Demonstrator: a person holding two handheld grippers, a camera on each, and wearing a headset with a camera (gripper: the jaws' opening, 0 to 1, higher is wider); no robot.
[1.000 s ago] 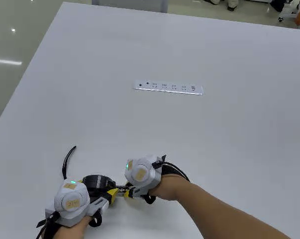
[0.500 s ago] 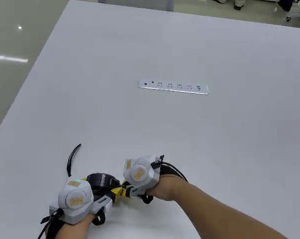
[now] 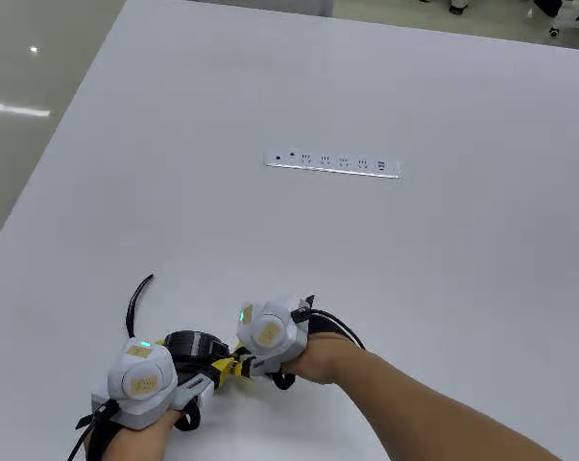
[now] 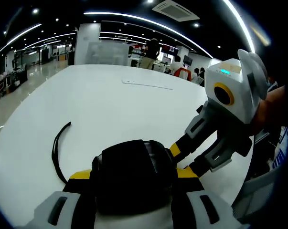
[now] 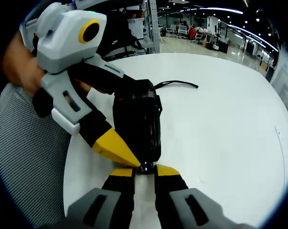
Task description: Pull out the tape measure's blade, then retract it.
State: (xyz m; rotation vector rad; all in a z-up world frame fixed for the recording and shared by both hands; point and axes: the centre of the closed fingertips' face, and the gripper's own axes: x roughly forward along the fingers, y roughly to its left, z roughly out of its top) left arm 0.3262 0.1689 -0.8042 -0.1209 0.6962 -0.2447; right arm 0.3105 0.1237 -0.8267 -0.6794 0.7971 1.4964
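Observation:
A black tape measure (image 4: 134, 174) sits between my left gripper's (image 4: 134, 177) jaws, which are shut on its case. In the right gripper view the case (image 5: 136, 121) lies just ahead of my right gripper (image 5: 144, 170), whose yellow-tipped jaws are shut on the blade's end hook at the case mouth. Almost no blade is drawn out. In the head view the tape measure (image 3: 195, 346) rests low on the white table, with the left gripper (image 3: 203, 363) on its near left and the right gripper (image 3: 241, 365) on its right. Its black strap (image 3: 135, 303) trails to the left.
A white power strip (image 3: 332, 163) lies flat near the middle of the white table (image 3: 443, 250). The table's left edge (image 3: 39, 182) drops to a shiny floor. A person's forearm (image 3: 414, 413) reaches in from the lower right.
The head camera has shifted a little. Both grippers keep their hold at the tape measure, close together, with hardly any motion.

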